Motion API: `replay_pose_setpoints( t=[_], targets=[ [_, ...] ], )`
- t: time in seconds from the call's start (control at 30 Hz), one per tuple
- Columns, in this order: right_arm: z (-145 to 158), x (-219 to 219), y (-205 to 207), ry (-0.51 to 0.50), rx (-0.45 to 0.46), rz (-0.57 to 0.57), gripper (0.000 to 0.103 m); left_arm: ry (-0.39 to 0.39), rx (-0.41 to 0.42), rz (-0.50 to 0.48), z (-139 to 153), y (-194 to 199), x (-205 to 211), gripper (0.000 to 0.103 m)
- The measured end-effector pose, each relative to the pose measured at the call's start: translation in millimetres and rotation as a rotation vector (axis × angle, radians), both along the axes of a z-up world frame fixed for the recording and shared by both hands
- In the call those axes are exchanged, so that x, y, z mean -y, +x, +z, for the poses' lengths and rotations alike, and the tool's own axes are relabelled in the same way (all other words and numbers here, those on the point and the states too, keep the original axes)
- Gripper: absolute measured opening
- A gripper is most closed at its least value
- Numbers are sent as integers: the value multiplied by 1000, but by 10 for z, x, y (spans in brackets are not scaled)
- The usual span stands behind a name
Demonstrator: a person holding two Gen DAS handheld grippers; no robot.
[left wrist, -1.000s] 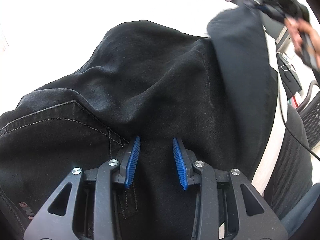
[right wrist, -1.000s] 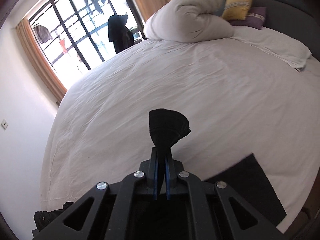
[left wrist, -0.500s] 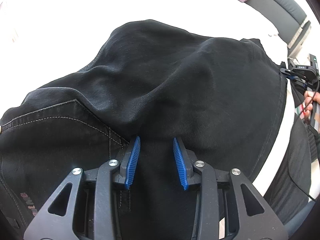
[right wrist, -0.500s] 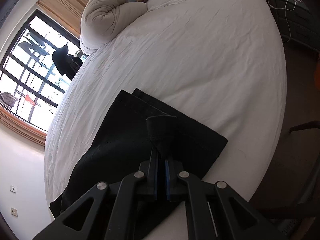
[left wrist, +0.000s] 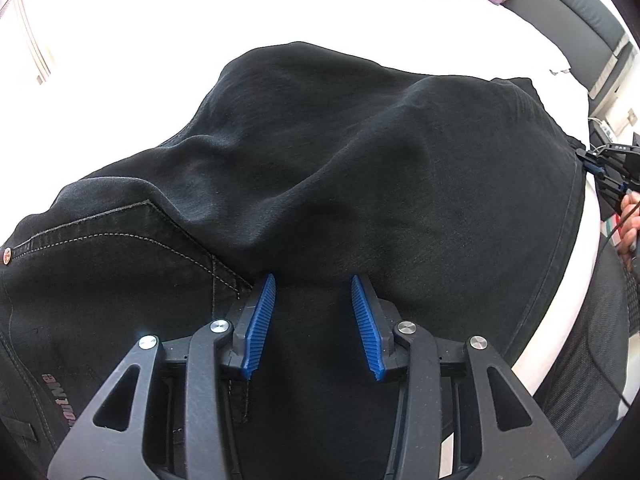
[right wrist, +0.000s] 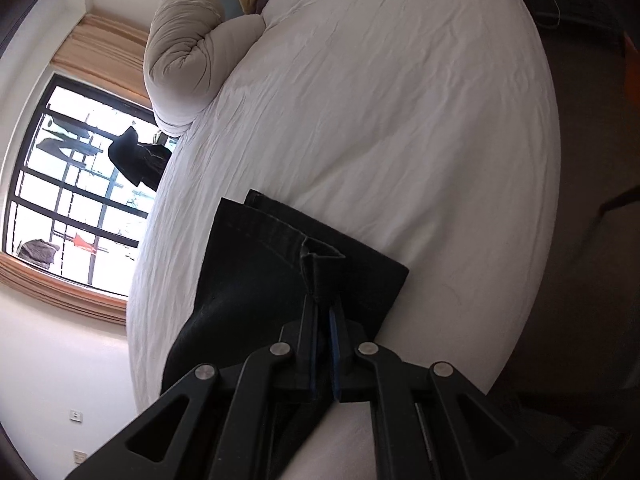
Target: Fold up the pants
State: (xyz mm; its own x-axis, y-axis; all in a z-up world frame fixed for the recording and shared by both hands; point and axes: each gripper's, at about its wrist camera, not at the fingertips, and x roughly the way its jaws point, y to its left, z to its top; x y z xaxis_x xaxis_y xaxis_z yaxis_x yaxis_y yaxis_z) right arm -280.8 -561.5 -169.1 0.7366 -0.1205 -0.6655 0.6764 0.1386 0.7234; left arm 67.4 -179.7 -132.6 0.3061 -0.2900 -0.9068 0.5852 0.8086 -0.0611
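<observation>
**Black pants spread on the bed, hem pinched in my right gripper**

My left gripper (left wrist: 312, 322) sits low over the pants (left wrist: 360, 168), its two ribbed blue pads (left wrist: 259, 322) spread well apart with nothing between them but the cloth lying underneath. The fabric is black denim with a soft, faintly brushed surface, heaped into broad rounded folds. Furthest left I see a small copper rivet (left wrist: 7, 256), then pale double stitching tracing the angled edge of a pocket (left wrist: 120, 248), and a reddish printed label (left wrist: 60, 402) near the lower edge. Across to the right the cloth runs out to a stitched hem edge, where my right gripper (left wrist: 600, 168) appears at the frame's rim, touching the hem, with my right hand (left wrist: 630, 220) behind it.

From my right wrist, a barred window (right wrist: 76, 200) stands at left, then a rolled cream duvet (right wrist: 184, 52), then the wrinkled white sheet of the bed (right wrist: 400, 120). The pant legs (right wrist: 280, 264) lie flat on it near the edge, one leg stacked on the other, hems almost aligned. My right gripper (right wrist: 323, 328) has its pads drawn nearly together on a small upturned corner of the hem (right wrist: 320, 264), the tool tilted down toward the mattress.
</observation>
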Motion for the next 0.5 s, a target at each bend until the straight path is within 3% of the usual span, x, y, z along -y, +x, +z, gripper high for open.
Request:
replay_pose_setpoints(
  t=[0.1,0.33,0.37,0.43,0.5],
  targets=[
    [-40,57,-62,67,59,-36,26,-1,4,-1,-24,-14,-52,39],
    [-64,119,108,90,44,-11,29,-6,3,-5,-25,-11,-104,41],
    [-51,121,131,76,33,-5,28,-5,3,-7,-35,-8,-113,41],
    [-55,117,118,64,21,-11,9,-2,3,-7,-27,-1,-106,42],
    [-92,106,72,72,30,-27,7,-7,0,-4,-14,8,-99,45]
  ],
)
